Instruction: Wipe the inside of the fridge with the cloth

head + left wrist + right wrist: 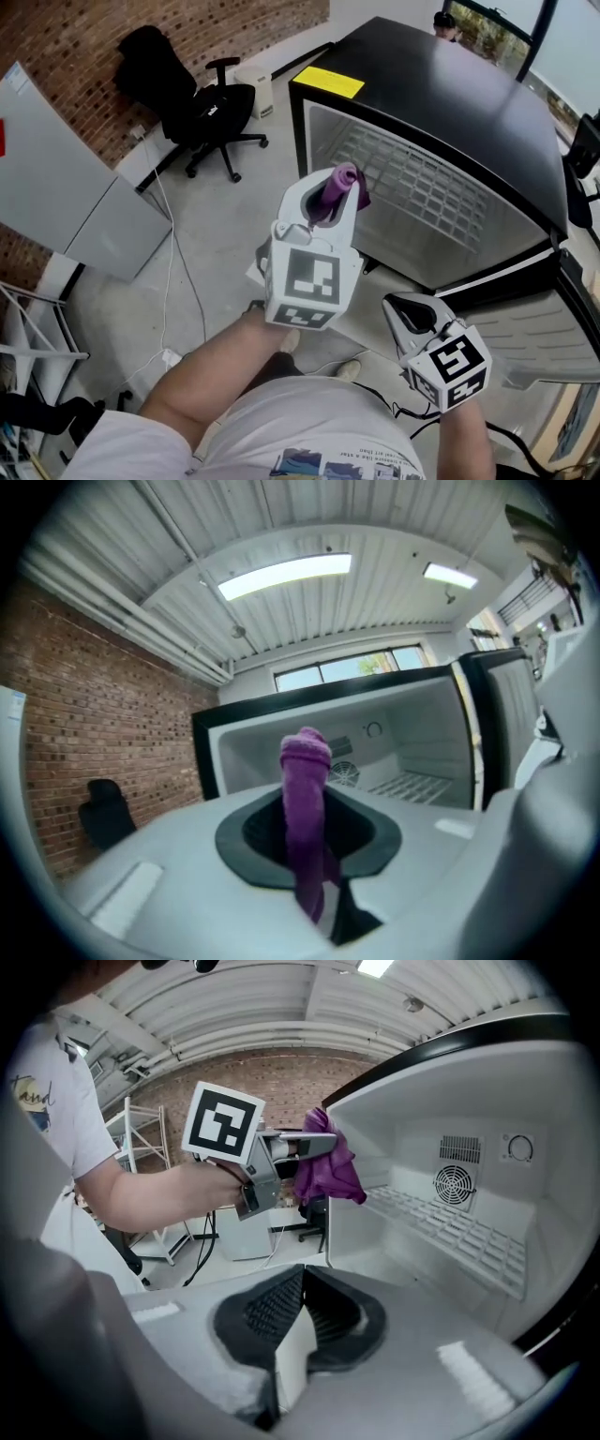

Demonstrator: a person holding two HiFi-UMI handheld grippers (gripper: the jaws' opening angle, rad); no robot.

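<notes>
Approach stage: the left gripper [330, 200] is clamped on a rolled purple fabric cloth [344, 179], held just outside the open black fridge [441, 84] with its white lining, no surface touched yet. The right gripper [403, 314] sits lower, jaws together on nothing. Next move, presumably: carry the cloth inside and press it against a wall or the white wire shelf [422, 192].
</notes>
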